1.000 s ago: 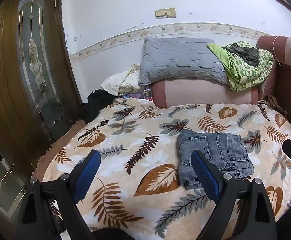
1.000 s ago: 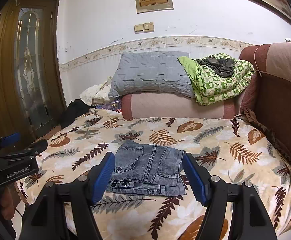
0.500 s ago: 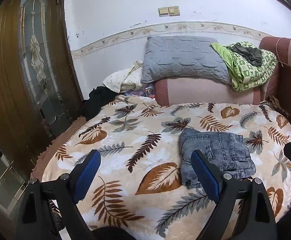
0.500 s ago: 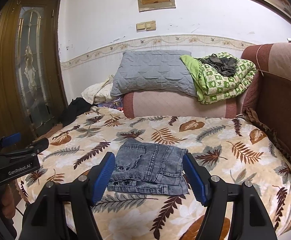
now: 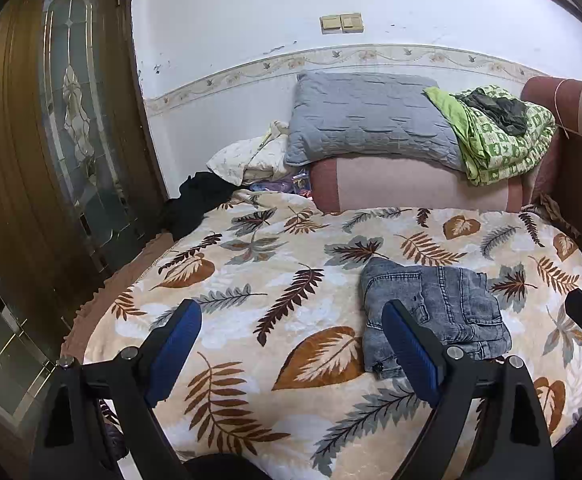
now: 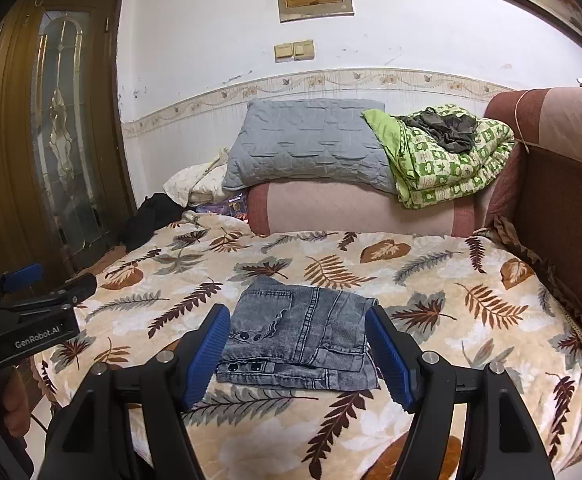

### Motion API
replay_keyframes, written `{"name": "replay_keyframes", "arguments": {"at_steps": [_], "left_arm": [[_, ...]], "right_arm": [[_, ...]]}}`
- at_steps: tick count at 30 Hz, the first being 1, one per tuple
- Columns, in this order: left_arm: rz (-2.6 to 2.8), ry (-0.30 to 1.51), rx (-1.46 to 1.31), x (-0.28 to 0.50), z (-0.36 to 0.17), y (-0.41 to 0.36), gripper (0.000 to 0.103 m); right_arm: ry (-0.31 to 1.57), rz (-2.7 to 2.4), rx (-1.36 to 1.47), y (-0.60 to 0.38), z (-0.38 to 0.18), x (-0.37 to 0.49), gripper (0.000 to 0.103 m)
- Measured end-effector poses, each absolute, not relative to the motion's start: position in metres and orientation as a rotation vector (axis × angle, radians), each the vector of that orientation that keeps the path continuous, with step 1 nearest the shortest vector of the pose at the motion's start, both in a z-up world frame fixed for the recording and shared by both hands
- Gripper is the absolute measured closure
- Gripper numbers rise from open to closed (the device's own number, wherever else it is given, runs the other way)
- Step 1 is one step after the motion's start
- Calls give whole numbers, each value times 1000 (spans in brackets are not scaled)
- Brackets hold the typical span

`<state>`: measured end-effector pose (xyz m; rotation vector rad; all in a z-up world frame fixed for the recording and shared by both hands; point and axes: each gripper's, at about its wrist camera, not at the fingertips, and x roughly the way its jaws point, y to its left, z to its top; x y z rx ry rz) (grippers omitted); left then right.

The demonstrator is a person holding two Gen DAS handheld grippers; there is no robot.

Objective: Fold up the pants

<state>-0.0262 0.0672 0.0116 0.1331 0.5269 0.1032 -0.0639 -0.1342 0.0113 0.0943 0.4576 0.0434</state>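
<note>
Folded pants on the leaf-print bed

The bed (image 6: 431,264) carries grey-blue denim pants (image 6: 299,340), folded into a compact stack, waistband buttons showing. The spread, empty right gripper (image 6: 299,356) hovers just before them; the left gripper (image 5: 291,352), also spread and empty, is beside them.

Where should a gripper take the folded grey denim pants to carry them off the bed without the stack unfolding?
Probably the near edge of the folded grey denim pants, where the buttoned waistband and hem layers stack thickest. Come in low from the front with the right gripper, whose open jaws already frame the bundle, so one pinch catches every layer on the leaf-print bedspread.
</note>
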Motion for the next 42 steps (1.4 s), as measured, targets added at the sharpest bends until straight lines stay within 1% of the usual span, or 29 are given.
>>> {"name": "replay_keyframes", "arguments": {"at_steps": [42], "left_arm": [[97,573,106,-25,5,79,11]], "right_arm": [[477,62,69,-116,13,-58,30]]}}
